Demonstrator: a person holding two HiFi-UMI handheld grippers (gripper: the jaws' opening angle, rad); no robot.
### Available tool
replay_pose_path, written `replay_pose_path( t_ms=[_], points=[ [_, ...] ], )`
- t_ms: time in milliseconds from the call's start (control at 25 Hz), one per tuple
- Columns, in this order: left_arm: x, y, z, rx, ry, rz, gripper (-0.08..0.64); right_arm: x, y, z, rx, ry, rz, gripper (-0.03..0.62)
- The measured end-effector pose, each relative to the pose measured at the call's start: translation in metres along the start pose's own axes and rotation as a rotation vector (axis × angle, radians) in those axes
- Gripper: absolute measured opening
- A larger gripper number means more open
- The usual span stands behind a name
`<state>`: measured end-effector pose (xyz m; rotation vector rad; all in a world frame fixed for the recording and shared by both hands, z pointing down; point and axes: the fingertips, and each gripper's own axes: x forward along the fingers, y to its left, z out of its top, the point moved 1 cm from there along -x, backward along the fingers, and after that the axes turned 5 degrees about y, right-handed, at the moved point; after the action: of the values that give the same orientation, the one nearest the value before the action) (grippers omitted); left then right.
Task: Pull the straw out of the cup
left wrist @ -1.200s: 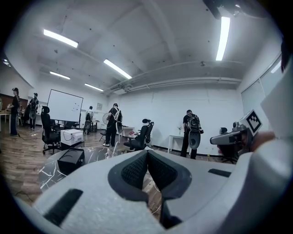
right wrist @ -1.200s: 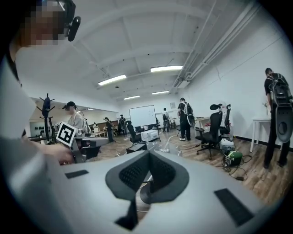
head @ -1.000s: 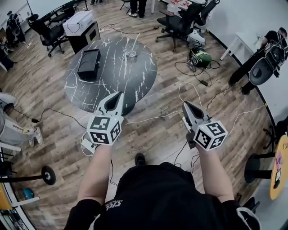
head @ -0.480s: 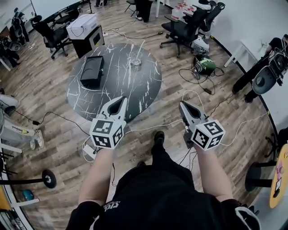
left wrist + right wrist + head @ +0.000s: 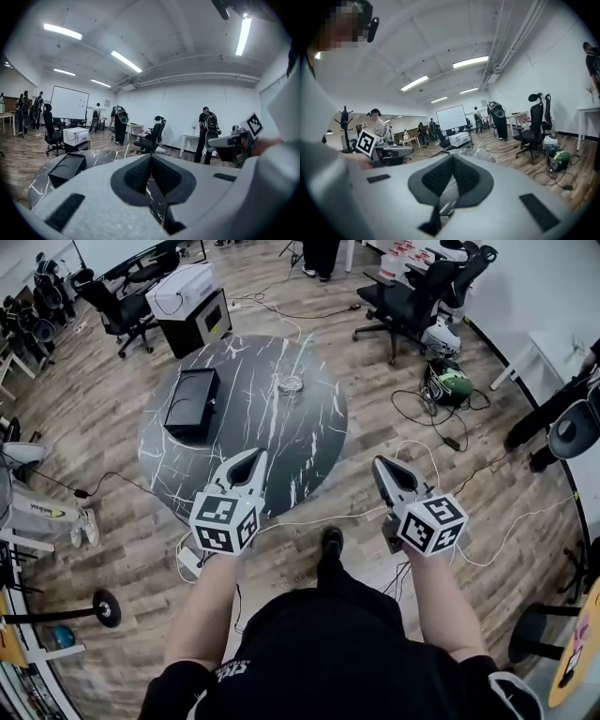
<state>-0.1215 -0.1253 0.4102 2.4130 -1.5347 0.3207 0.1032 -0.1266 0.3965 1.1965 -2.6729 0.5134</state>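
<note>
Standing in a clear cup [image 5: 291, 384], the pale straw [image 5: 302, 352] leaned up and away on the far side of the round table [image 5: 309, 446], well apart from both of my tools. Only the head view gave the cup's place on the top, right of a black rectangular box [image 5: 191, 401]. In my left gripper view the straw was just a thin pale line beyond that box, and I could not make out the cup. The tabletop looked like glossy dark stone with white veins.

My left gripper [image 5: 254, 457] showed against the table's near edge, its ribbed dark pads pressed together with nothing between them. My right gripper [image 5: 379, 466] hung beside the table over the wood-plank floor [image 5: 103, 427], its jaws likewise closed on nothing. Each gripper view caught the other tool's black-and-white marker cube at its side. A white cable [image 5: 319, 517] trailed across the planks below my hands.
</note>
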Motion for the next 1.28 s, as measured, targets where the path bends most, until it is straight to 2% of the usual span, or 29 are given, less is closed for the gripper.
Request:
replay_pose_path(
  t_ms=[160,360,640,840,1040,1280],
  points=[
    [0.048,0.002,0.012,0.008,0.032,0.008,0.011,0.031,-0.048,0.012,0.035,0.003,0.015,0.005],
    [0.093,0.007,0.033,0.015,0.059,0.030,0.011,0.063,-0.086,0.024,0.061,0.015,0.059,0.005],
    [0.125,0.020,0.053,0.006,0.061,0.077,0.011,0.092,-0.123,0.036,0.075,0.025,0.102,0.005],
    [0.132,0.039,0.057,-0.016,0.052,0.106,0.011,0.111,-0.125,0.034,0.069,0.068,0.126,0.005],
    [0.143,0.066,0.056,-0.040,0.041,0.102,0.011,0.149,-0.119,0.034,0.052,0.106,0.134,0.005],
    [0.146,0.115,0.059,-0.048,0.032,0.083,0.011,0.198,-0.088,0.056,0.025,0.109,0.139,0.005]
  ],
)
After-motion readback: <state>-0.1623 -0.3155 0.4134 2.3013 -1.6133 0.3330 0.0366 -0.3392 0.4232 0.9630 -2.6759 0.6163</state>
